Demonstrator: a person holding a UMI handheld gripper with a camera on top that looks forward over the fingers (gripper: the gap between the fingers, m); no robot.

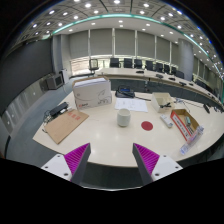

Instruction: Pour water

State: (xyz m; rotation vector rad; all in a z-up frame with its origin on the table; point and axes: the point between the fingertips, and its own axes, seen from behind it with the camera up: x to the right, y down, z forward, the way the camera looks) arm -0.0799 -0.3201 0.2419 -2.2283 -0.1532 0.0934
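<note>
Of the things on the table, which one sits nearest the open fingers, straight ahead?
The small pale cup, standing alone mid-table beyond the gripper. The white box lies farther back, the brown board off left.

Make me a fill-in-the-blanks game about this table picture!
1. The gripper fingers are ___, holding nothing.
2. The pads on the fingers are coloured ___.
3. The white cup stands ___ the fingers, on the table.
4. The round coaster beside the cup is ___.

Missing words: open; pink; beyond; red

fingers [110,160] apart, cup [124,118] ahead on table [110,140]
</note>
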